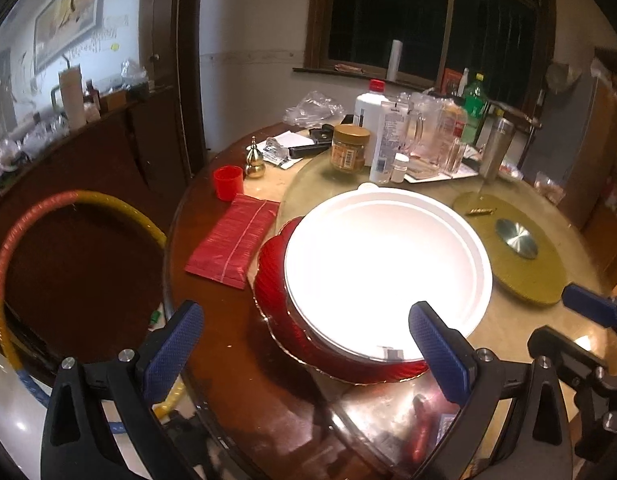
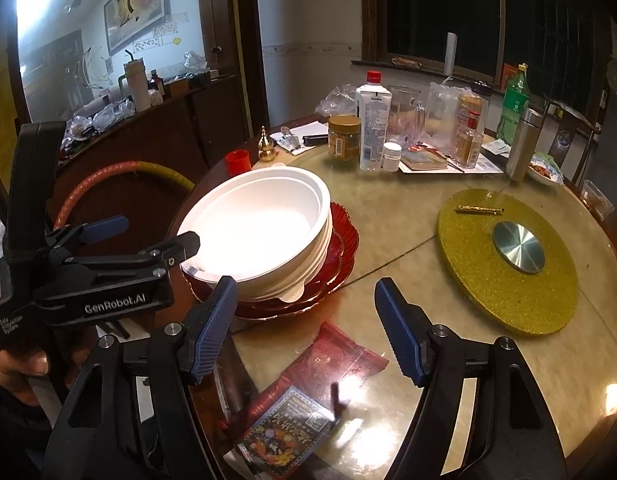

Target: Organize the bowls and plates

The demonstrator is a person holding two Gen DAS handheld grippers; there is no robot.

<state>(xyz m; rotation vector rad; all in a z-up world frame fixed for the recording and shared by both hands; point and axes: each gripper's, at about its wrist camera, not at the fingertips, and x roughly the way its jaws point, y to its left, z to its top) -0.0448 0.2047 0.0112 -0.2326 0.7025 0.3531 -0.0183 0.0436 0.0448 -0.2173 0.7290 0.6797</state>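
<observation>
A: White bowls (image 2: 268, 232) sit nested in a stack on the red plates (image 2: 340, 256), and that whole pile stands near the edge of the round table (image 2: 388, 248), well apart from the gold turntable (image 2: 508, 264) further in.

B: How many bowls?

A: I cannot tell; several rims show one under another in the right wrist view, and a small tab sticks out low on the near side. In the left wrist view the top bowl (image 1: 384, 276) is washed out by glare, with the red plates (image 1: 276, 280) peeking out below it.

B: And the tongs?

A: The left gripper (image 1: 308, 356) is spread wide, with nothing between its blue pads (image 1: 176, 344). One finger hangs over the near rim of the bowl, the other out over the table edge. From the right wrist view the left gripper (image 2: 148, 236) shows side-on, its dark fingertip at the bowl rim; whether it touches I cannot tell.

B: The right one?

A: The right gripper (image 2: 304, 328) is also released, empty, hovering over the table just beside the stack. Below it a red packet (image 2: 328, 364) lies on the glass.

B: Anything else near the stack?

A: A red pouch (image 1: 232, 236) lies just beside the plates, a red cup (image 1: 227, 183) beyond it, and jars and bottles (image 2: 372, 120) crowd the far side.
</observation>
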